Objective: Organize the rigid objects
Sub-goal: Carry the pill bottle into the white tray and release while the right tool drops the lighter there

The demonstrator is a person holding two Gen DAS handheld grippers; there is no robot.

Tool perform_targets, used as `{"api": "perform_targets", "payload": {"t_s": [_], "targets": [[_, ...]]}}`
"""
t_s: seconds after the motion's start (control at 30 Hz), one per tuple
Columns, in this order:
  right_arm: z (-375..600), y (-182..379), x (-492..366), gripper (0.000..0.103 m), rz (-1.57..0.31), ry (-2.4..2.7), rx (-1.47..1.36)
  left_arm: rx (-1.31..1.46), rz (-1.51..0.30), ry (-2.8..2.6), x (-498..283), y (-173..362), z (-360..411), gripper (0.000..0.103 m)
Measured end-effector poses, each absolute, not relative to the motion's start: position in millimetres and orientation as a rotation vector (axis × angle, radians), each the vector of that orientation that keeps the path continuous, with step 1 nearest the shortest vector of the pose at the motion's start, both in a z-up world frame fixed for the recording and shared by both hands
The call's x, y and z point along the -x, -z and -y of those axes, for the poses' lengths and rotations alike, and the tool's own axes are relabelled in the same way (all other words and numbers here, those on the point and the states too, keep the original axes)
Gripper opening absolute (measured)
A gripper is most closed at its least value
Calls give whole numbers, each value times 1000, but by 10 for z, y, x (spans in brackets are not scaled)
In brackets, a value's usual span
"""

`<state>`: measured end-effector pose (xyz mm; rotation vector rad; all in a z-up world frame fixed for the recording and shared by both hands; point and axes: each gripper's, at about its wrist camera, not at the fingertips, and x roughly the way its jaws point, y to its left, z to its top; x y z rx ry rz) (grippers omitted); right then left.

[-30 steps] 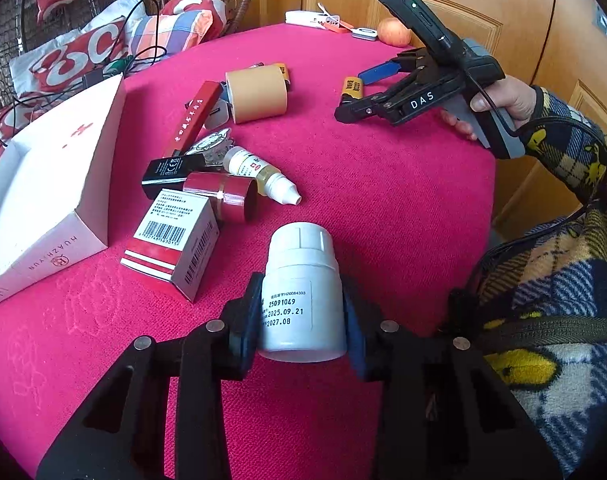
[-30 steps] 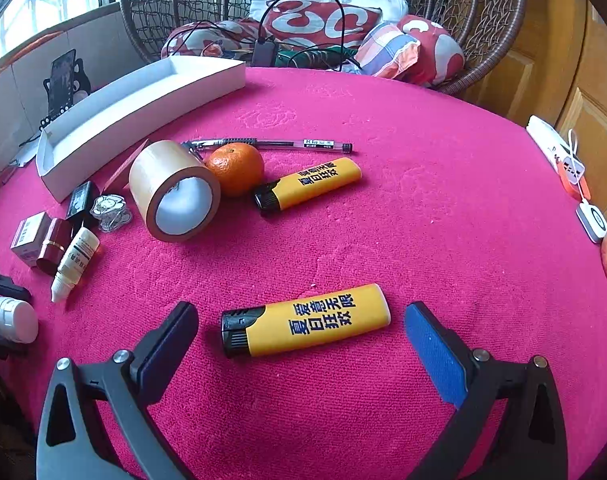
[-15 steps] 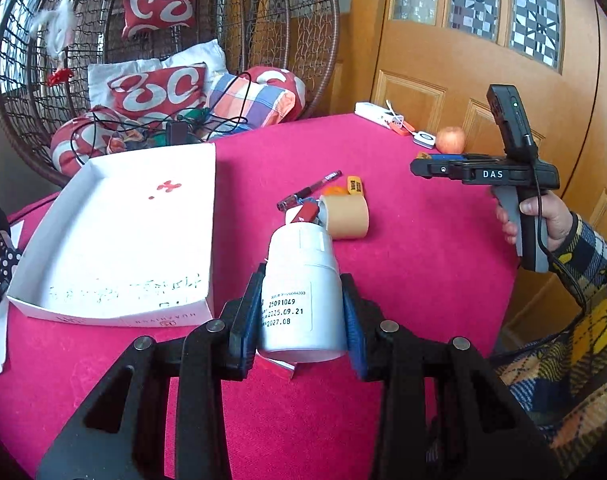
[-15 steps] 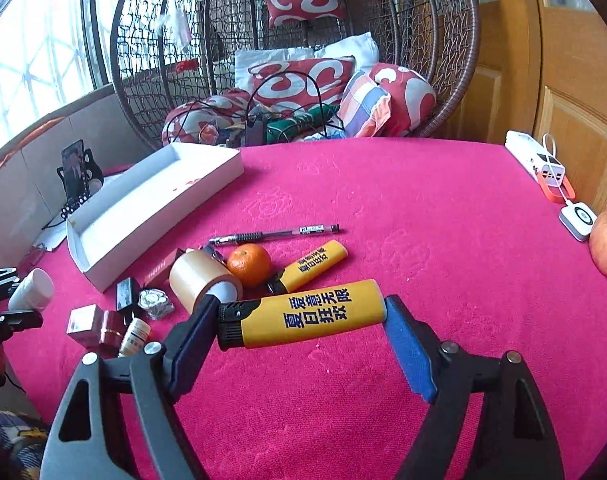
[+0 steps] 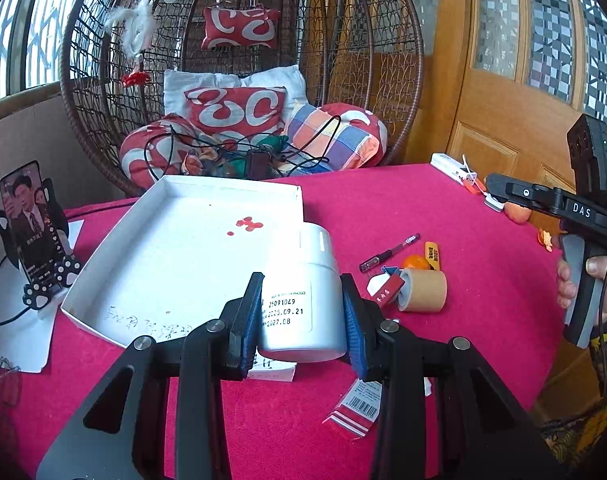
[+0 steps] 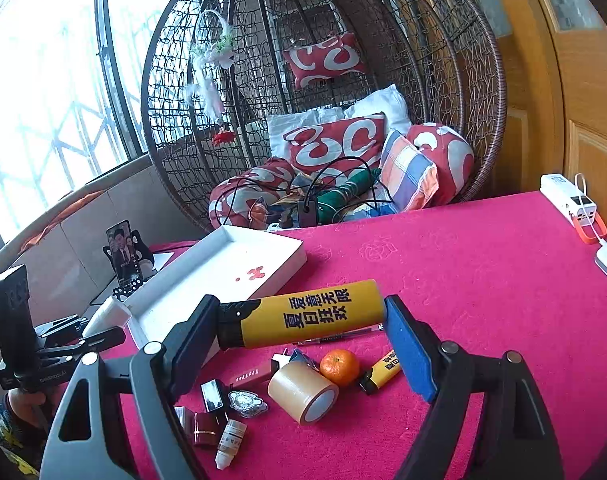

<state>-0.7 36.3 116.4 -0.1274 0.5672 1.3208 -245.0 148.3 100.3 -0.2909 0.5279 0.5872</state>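
Observation:
My left gripper (image 5: 301, 320) is shut on a white pill bottle (image 5: 301, 296), held upright above the red tablecloth, just in front of the white tray (image 5: 115, 240). My right gripper (image 6: 299, 324) is shut on a yellow lighter (image 6: 303, 314), gripped end to end and lifted off the table; the white tray (image 6: 291, 254) lies behind it to the left. Under the lighter, on the cloth, lie a tape roll (image 6: 303, 390), a tangerine (image 6: 339, 366), a second yellow lighter (image 6: 383, 370), a pen (image 6: 343, 334), a dropper bottle (image 6: 229, 442) and small boxes.
A wicker hanging chair (image 5: 239, 60) with cushions stands behind the table. A phone on a stand (image 5: 27, 220) sits left of the tray. A power bank (image 6: 569, 200) and an apple (image 5: 517, 212) lie near the wooden door. A red-striped box (image 5: 357, 408) lies below the bottle.
The right gripper closed on the yellow lighter and lifted it off the cloth. The left gripper rose with the bottle and turned toward the white tray.

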Motion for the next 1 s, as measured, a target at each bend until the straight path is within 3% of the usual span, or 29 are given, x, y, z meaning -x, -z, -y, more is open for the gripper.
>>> {"api": "perform_targets", "payload": {"t_s": [0.53, 0.77, 1.0], "targets": [[-1170, -1469, 545, 82, -480, -1432, 236, 377, -515, -773, 2531, -1180, -2173, 36], [-1655, -1342, 592, 82, -558, -1439, 259, 419, -551, -792, 2434, -1188, -2547, 36], [-2194, -900, 674, 82, -710, -1434, 322, 492, -658, -806, 2126, -824, -2973, 36]]}}
